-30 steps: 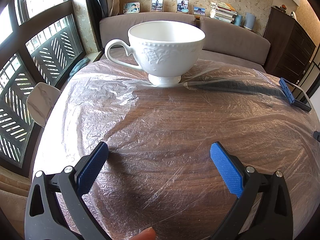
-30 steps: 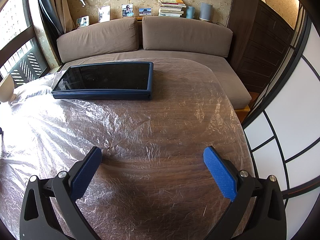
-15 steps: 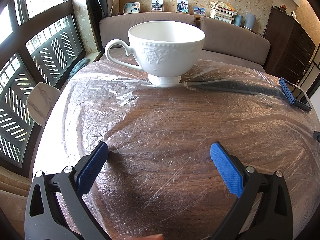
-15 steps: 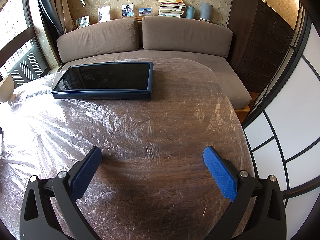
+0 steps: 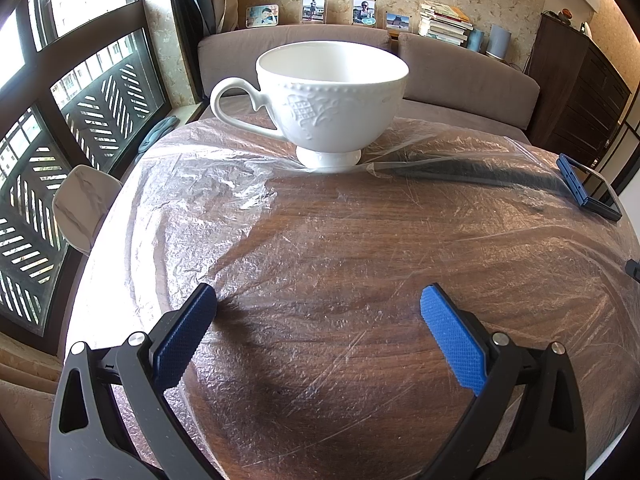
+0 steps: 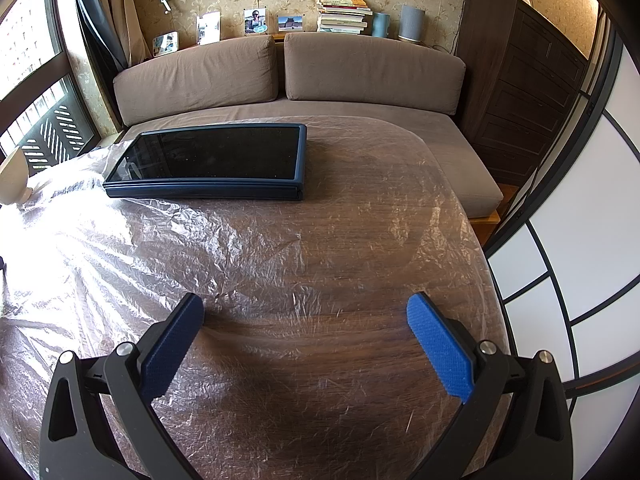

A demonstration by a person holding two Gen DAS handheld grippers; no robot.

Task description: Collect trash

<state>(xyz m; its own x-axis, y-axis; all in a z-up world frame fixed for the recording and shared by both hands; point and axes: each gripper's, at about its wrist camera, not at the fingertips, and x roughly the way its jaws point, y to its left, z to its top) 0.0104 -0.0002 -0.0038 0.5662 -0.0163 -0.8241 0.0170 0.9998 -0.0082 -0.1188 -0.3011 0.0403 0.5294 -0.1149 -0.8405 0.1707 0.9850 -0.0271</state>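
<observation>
A crinkled clear plastic sheet (image 5: 224, 200) covers the round wooden table (image 5: 360, 264); it also shows in the right wrist view (image 6: 168, 248). A white footed teacup (image 5: 328, 100) stands on the sheet at the far side. My left gripper (image 5: 318, 304) is open and empty, low over the sheet, well short of the cup. My right gripper (image 6: 304, 312) is open and empty over the sheet, with a dark tablet in a blue case (image 6: 216, 160) lying ahead of it on the sheet.
The tablet's edge (image 5: 576, 184) shows at the right of the left wrist view. The cup's side (image 6: 12, 176) shows at the far left of the right wrist view. A brown sofa (image 6: 320, 76) lies behind the table, a dark cabinet (image 6: 520, 80) to the right, a chair (image 5: 80, 204) on the left.
A fingertip at the bottom edge of the left wrist view has dropped out of sight. Both grippers and the objects have stayed still.
</observation>
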